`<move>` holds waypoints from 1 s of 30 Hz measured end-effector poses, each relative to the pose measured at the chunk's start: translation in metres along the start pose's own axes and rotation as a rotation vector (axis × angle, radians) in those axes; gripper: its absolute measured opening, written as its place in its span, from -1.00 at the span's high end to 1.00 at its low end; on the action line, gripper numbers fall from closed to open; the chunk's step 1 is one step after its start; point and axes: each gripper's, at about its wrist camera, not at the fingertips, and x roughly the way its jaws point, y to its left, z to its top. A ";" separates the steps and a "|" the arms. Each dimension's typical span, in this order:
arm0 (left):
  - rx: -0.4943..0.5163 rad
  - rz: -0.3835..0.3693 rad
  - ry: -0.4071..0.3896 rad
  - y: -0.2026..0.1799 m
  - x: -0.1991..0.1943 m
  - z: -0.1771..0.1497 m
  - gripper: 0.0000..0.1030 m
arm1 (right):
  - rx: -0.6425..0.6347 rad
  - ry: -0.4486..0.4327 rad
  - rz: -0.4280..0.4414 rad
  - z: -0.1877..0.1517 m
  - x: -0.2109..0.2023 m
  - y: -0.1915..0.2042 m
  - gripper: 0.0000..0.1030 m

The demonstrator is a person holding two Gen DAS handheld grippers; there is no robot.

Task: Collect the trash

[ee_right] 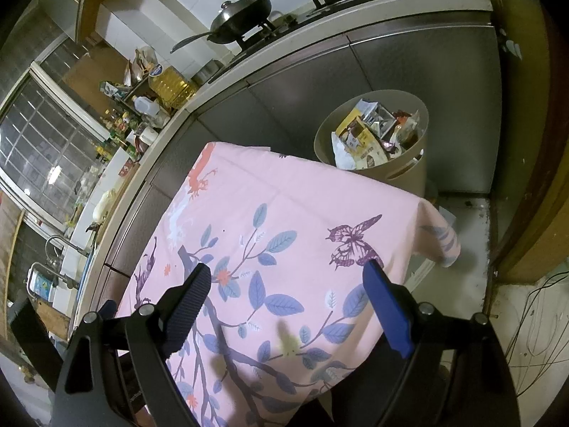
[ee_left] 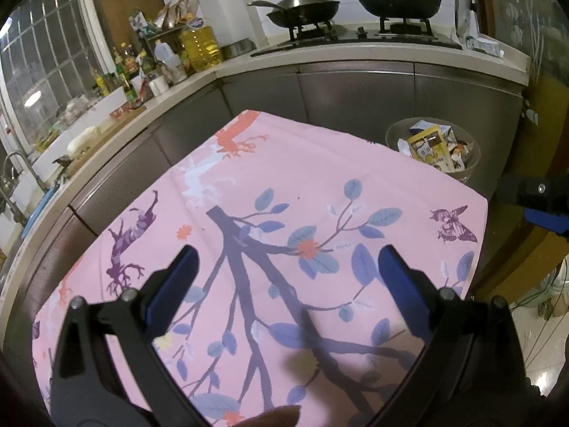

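Trash fills the bin (ee_right: pixel 373 135) beyond a bare tabletop (ee_right: pixel 284 195); left gripper (ee_left: pixel 288 267) and right gripper (ee_right: pixel 288 284) hang open, empty — collecting looks finished, nothing left to grasp.

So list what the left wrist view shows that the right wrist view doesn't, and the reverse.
Only the left wrist view shows the upright glass pot lid beside the stove, and the right gripper's blue finger at its edge. Only the right wrist view shows the pale floor and the draped tablecloth corner. Both show the pink floral tablecloth, the full beige trash bin, the lidded steel wok, and open, empty grippers.
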 end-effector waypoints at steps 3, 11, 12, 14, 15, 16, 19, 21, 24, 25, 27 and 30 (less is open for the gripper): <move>0.005 -0.001 0.007 -0.008 0.003 0.002 -0.88 | 0.001 0.001 0.000 -0.001 0.000 0.000 -0.62; 0.002 -0.010 0.019 -0.019 0.004 0.002 -0.88 | -0.046 -0.035 -0.024 -0.009 -0.002 0.007 -0.62; 0.001 -0.010 0.020 -0.021 0.004 0.003 -0.88 | -0.055 -0.040 -0.027 -0.013 -0.004 0.009 -0.62; -0.005 -0.012 0.023 -0.019 0.005 0.003 -0.88 | -0.068 -0.047 -0.034 -0.019 -0.005 0.011 -0.62; -0.007 -0.012 0.023 -0.022 0.006 0.004 -0.88 | -0.075 -0.051 -0.039 -0.024 -0.005 0.012 -0.62; -0.013 -0.013 0.023 -0.020 0.006 0.004 -0.88 | -0.081 -0.055 -0.044 -0.028 -0.006 0.014 -0.62; -0.024 -0.012 0.021 -0.020 0.006 0.006 -0.88 | -0.096 -0.068 -0.056 -0.037 -0.011 0.015 -0.62; -0.028 -0.010 0.019 -0.021 0.006 0.007 -0.88 | -0.106 -0.078 -0.065 -0.038 -0.015 0.015 -0.62; -0.033 -0.008 0.018 -0.021 0.007 0.010 -0.88 | -0.128 -0.104 -0.081 -0.053 -0.025 0.019 -0.62; -0.036 -0.008 0.017 -0.022 0.007 0.012 -0.88 | -0.134 -0.111 -0.084 -0.055 -0.029 0.019 -0.62; -0.039 -0.007 0.013 -0.022 0.007 0.015 -0.88 | -0.138 -0.122 -0.089 -0.055 -0.033 0.015 -0.62; -0.041 -0.003 0.007 -0.023 0.007 0.020 -0.88 | -0.141 -0.137 -0.097 -0.062 -0.044 0.010 -0.62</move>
